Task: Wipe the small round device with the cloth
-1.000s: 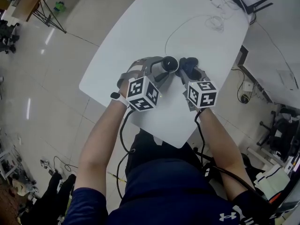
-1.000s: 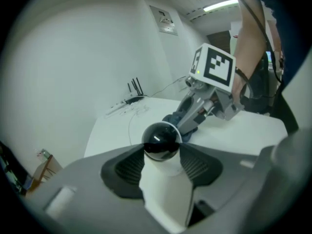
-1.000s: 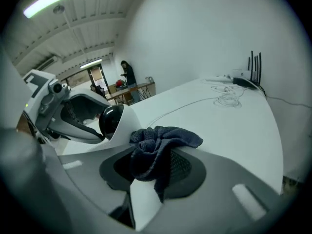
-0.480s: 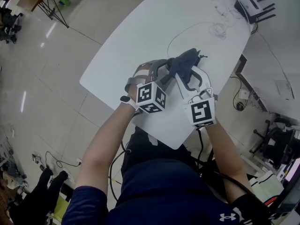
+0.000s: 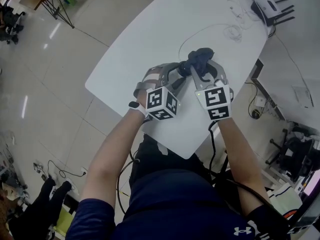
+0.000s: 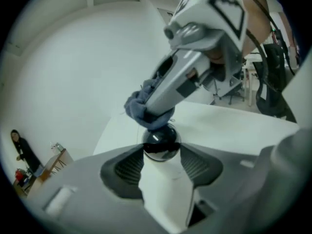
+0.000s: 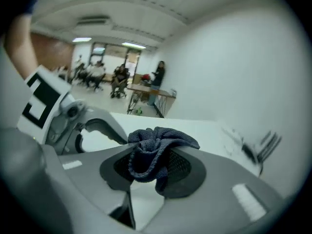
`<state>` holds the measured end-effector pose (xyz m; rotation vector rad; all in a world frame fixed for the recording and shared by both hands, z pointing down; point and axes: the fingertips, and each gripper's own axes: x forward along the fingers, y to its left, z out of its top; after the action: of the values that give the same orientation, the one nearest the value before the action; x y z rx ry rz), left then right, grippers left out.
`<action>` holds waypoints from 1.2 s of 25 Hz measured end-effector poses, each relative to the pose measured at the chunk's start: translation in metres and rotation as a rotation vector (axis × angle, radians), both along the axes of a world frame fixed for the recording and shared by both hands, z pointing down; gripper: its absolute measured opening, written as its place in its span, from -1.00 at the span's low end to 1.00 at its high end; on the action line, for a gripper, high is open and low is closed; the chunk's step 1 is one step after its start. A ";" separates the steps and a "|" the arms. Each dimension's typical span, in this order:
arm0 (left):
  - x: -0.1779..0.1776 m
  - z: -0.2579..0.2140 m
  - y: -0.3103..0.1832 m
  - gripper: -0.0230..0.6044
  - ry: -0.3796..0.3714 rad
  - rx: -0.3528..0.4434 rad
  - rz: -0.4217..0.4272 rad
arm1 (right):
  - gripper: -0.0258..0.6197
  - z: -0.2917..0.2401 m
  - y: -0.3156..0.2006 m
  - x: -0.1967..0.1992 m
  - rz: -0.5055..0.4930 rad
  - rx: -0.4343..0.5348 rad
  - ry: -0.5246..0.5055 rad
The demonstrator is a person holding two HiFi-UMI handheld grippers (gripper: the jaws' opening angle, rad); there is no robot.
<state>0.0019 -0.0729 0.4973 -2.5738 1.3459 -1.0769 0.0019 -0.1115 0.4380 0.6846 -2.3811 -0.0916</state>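
My left gripper (image 6: 161,161) has its fingers (image 6: 129,167) clamped on the small round device (image 6: 161,144). They grip the white body, with the black dome showing above the pads. It sits in the same spot as half a second ago, centre frame in the head view.

My right gripper (image 5: 202,66) has changed. Half a second ago it reached across toward the left with the cloth spread over the device. Now its marker cube sits higher in the frame and the arm stands straighter. Its fingers (image 7: 183,172) are closed on the cloth (image 7: 156,155), which is bunched into a dark blue wad. In the left gripper view that wad touches the top of the dome. A second ago the dome lay bare with the cloth to its right.

The near rounded end of the table (image 5: 150,39) is just below my wrists, and its left edge runs diagonally up, with floor (image 5: 60,69) beyond. Bare white tabletop opens above and left of the grippers. Farther off, upper right, lie a thin cable (image 5: 231,32) and a router (image 5: 267,5) by the far edge.
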 end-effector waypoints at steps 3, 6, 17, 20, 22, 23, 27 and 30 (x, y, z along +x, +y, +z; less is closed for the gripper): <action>-0.002 -0.001 0.002 -0.18 -0.008 -0.003 0.001 | -0.54 0.026 -0.022 0.026 0.203 -0.290 -0.182; -0.003 0.000 0.001 -0.18 -0.017 -0.007 0.001 | -0.54 0.061 -0.022 0.041 0.230 -0.371 -0.154; -0.004 0.002 0.001 -0.16 -0.043 -0.002 -0.012 | -0.55 0.105 0.000 0.038 -0.003 -0.056 0.248; -0.005 0.005 0.004 -0.08 -0.046 -0.025 -0.011 | -0.54 0.105 0.001 0.040 -0.008 -0.071 0.239; -0.006 0.003 0.008 0.07 0.000 -0.054 -0.035 | -0.54 0.094 -0.006 0.049 0.041 -0.105 0.172; -0.007 -0.001 0.008 0.10 0.043 -0.068 -0.061 | -0.54 0.083 -0.011 0.055 0.074 -0.110 0.120; -0.001 -0.017 0.005 0.13 0.233 -0.135 -0.205 | -0.54 -0.001 -0.026 0.058 0.073 -0.020 -0.153; 0.001 -0.019 -0.001 0.11 0.276 -0.162 -0.297 | -0.54 -0.052 0.003 0.009 -0.205 0.108 -0.157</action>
<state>0.0033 -0.0740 0.4781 -2.7857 1.8235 -0.9226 0.0110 -0.1090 0.3863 0.5112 -2.6080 -0.2643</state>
